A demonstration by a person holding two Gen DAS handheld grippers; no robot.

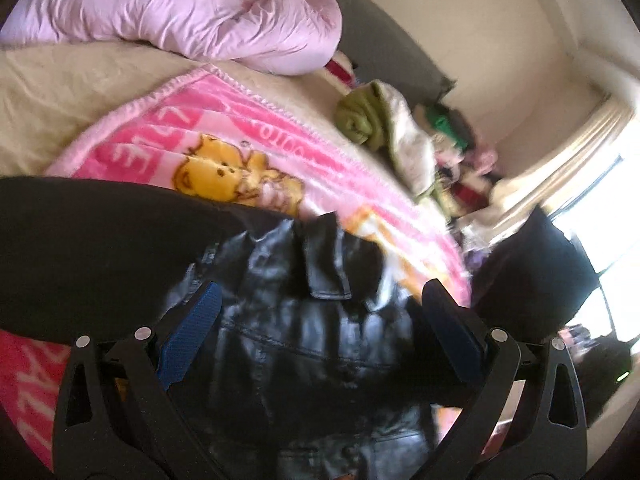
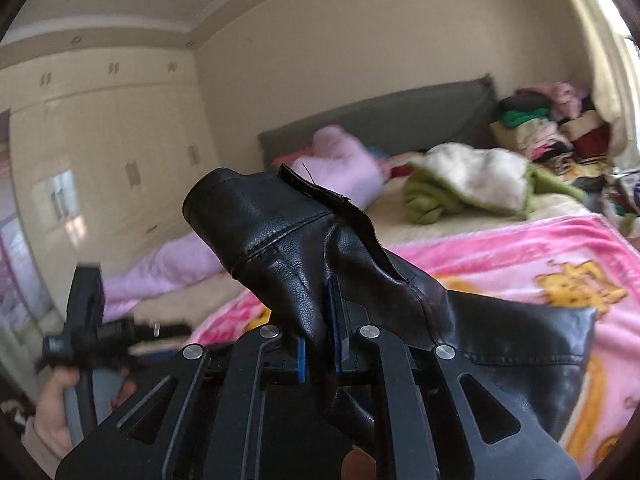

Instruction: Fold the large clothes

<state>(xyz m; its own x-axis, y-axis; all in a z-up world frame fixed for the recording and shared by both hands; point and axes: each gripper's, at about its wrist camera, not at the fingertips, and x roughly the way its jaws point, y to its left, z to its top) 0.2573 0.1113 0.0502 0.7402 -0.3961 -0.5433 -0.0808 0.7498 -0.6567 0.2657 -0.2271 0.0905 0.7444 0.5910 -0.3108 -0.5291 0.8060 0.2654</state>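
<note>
Right gripper (image 2: 320,320) is pinched tight on a fold of the black leather jacket (image 2: 280,240), with the 2 blue pads (image 2: 335,320) squeezing the material between them. The jacket bunches up above the fingers into a rounded lump with a seam across it, plus a raw-edged strip sticking out at the top. I honestly can't say which part of the garment that is, cuff or collar or something else. The rest of it drapes off to the right over the pink cartoon blanket (image 2: 520,252), and the lower part is hidden behind the gripper body.

Left gripper (image 1: 320,320) has its fingers spread wide apart, hovering over the jacket (image 1: 312,320), which sits between the 2 pads without either one clearly touching it. That view is pretty smeared, so the seams and flaps are hard to read, and the jacket's bottom edge is cut off by the frame. A big dark shape (image 1: 88,256) fills the left side and I can't make out what it is. Another dark blob (image 1: 532,272) on the right is just as unclear.

In the right wrist view, the left gripper (image 2: 86,320) shows up at the far left, blurry, with the person's hand (image 2: 56,412) on its handle, partly cropped.

Further back on the bed: a light pink duvet (image 1: 180,12), a green and cream throw (image 2: 472,184), and a pile of clothes (image 2: 552,128) by the grey headboard (image 2: 380,120), all too blurry to sort out individually.
</note>
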